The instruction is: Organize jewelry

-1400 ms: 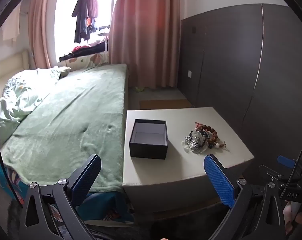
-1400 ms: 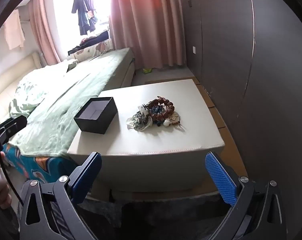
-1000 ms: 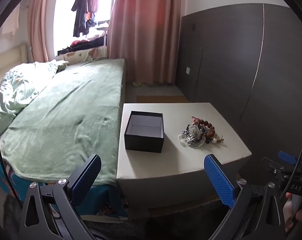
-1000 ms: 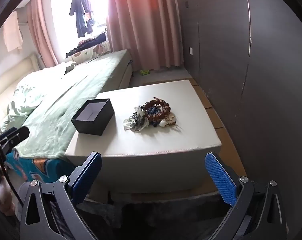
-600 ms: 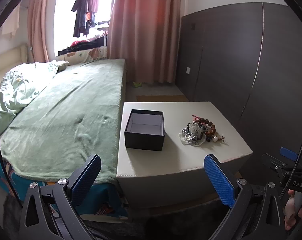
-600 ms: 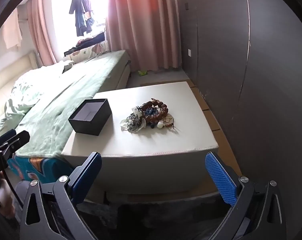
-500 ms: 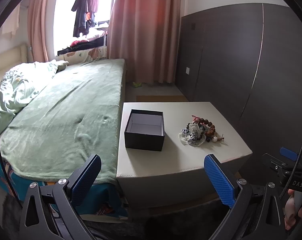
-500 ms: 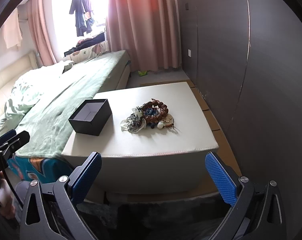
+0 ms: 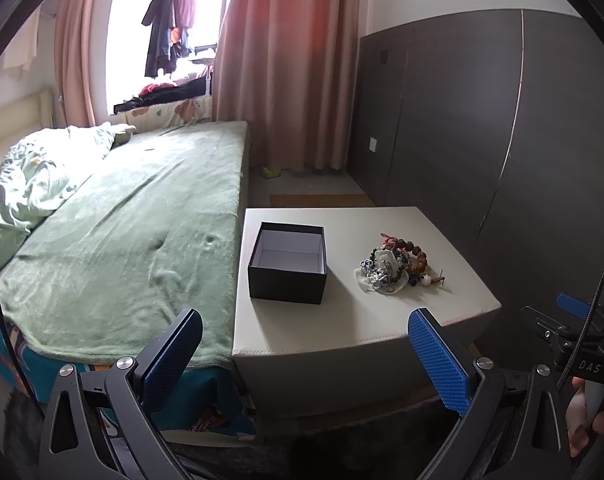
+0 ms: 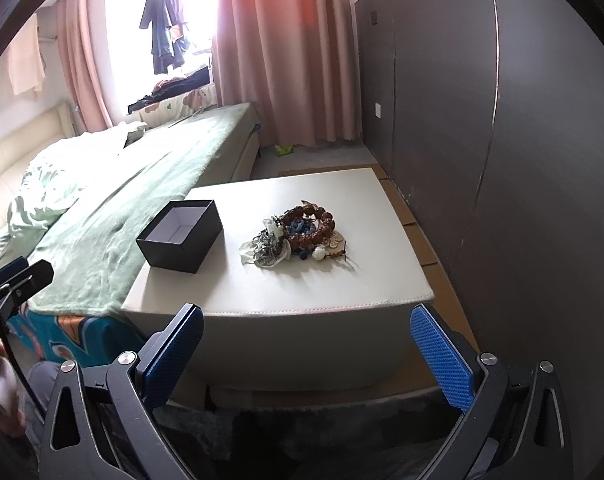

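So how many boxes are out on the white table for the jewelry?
1. A single open black box sits on the bed side of the white table, with the jewelry pile beside it. None in view elsewhere.

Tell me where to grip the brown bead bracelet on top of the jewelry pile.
Take the brown bead bracelet by its far right arc, coming from above with the right tool. The ring lies flat on the pile, and that side looks freest of tangled pieces.

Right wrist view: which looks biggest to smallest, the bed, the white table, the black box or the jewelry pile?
1. Bed
2. White table, though it sits nearer the camera, so this order is unsure
3. Black box
4. Jewelry pile, only slightly smaller than the box
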`<state>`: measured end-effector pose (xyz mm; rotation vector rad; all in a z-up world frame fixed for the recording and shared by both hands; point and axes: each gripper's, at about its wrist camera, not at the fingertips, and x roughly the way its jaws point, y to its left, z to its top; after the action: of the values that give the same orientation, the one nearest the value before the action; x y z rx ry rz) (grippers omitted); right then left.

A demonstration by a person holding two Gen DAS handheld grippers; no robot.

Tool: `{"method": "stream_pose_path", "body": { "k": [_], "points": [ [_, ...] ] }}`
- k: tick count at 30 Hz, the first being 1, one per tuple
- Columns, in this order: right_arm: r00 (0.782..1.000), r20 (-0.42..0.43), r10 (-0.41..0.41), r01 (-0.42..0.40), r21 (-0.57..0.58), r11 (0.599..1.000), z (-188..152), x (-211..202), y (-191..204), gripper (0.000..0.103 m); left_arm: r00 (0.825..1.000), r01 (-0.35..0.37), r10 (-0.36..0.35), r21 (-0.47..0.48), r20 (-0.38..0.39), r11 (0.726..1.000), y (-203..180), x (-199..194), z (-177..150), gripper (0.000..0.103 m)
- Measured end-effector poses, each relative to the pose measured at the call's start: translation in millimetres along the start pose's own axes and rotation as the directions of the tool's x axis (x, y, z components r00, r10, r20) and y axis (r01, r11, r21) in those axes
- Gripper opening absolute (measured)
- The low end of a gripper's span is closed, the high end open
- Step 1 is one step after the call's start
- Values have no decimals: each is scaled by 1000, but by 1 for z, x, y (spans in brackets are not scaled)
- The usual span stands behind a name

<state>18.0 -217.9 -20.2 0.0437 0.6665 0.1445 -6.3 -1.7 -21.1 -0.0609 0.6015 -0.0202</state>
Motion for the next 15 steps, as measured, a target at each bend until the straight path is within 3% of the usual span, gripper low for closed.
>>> {"method": "stream_pose_path", "body": {
  "k": [15],
  "points": [
    [1000,7,-1,1,-3,1000,0,-1,1,103,1000,-2,2,-2,-1,1000,2,-2,-1,103]
  ]
}}
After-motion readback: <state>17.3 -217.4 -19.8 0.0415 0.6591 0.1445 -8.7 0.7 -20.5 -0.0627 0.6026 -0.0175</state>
